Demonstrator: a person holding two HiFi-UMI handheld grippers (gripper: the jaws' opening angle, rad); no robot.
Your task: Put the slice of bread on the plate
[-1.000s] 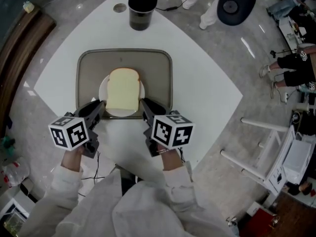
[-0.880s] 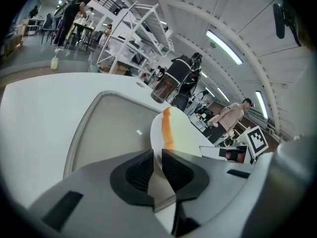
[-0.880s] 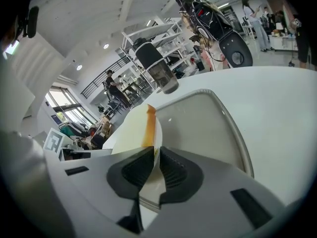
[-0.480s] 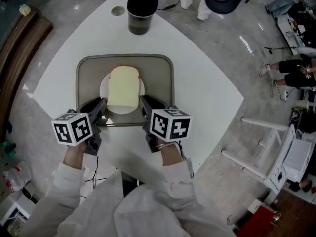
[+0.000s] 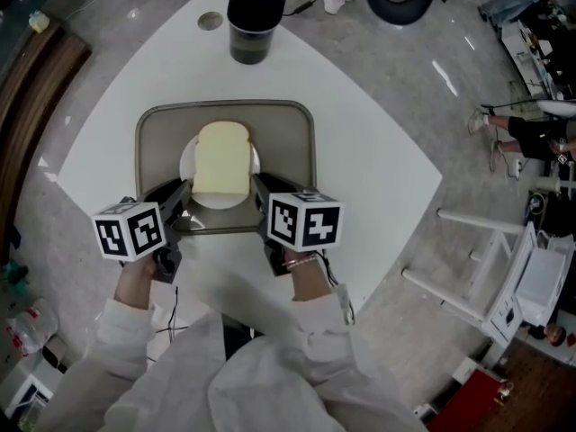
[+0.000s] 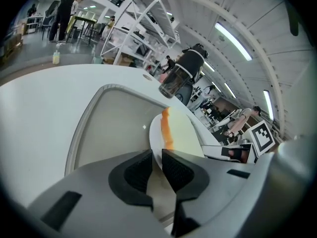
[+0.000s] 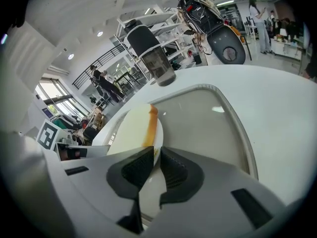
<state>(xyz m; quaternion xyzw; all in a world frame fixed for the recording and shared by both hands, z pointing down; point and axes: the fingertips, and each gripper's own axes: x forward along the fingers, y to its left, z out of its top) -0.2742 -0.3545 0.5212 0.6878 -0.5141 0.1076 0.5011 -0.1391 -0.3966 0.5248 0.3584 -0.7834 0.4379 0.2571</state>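
Standing on grey floor (image 5: 432, 88), a white table (image 5: 369, 151) bears tray (image 5: 290, 151) and plated bread (image 5: 221, 158); left gripper (image 5: 184, 190), right gripper (image 5: 257, 184): jaws together.

Slice of bread (image 5: 221, 158) pale cream, orange-brown crust. Plate (image 5: 186, 166) white. Tray (image 5: 158, 142) grey-beige. Desk (image 5: 360, 151) white. Tumbler (image 5: 256, 16) black, pale band.

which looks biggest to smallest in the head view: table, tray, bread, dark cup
1. table
2. tray
3. bread and dark cup: these look about alike. The picture's top edge cuts the cup off, and it stands up toward the camera, so I won't rank them.
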